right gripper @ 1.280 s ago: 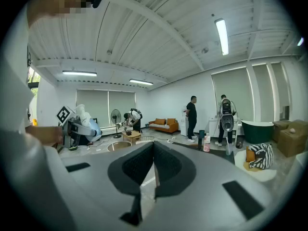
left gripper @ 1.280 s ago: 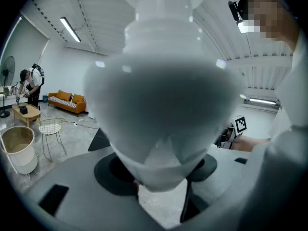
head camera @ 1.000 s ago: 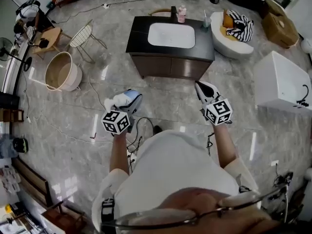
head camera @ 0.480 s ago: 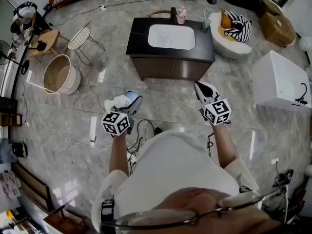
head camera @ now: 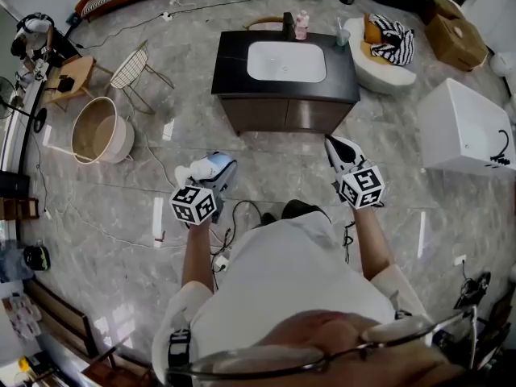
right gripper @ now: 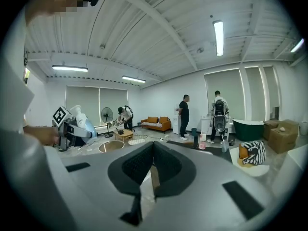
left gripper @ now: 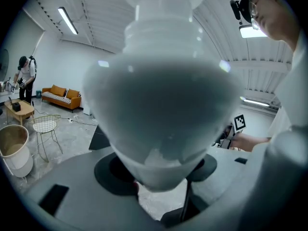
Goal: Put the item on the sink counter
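My left gripper [head camera: 211, 174] is shut on a white and pale-blue pump bottle [head camera: 203, 168], carried over the marble floor. The bottle [left gripper: 163, 105] fills the left gripper view, wedged between the jaws. My right gripper [head camera: 334, 146] is level with it to the right; its jaws stand together with nothing between them [right gripper: 153, 150]. Ahead is the sink counter [head camera: 230, 61], black-topped with a white basin [head camera: 286, 60]. A faucet [head camera: 287, 22], a pink bottle [head camera: 301, 24] and a cup [head camera: 342, 35] stand along its far edge. The right gripper view shows the left gripper and bottle [right gripper: 79, 121] at the left.
A round wooden tub [head camera: 98, 131] and a wire chair [head camera: 133, 67] stand at the left. At the right are a white bathtub [head camera: 468, 131], a white seat with striped cloth [head camera: 393, 48] and a cardboard box [head camera: 454, 39]. Cables [head camera: 234, 220] lie by my feet. People stand beyond the counter.
Both grippers keep their pose and the bottle stays held. The view has drifted slightly, and a dark shoe now shows between the grippers.
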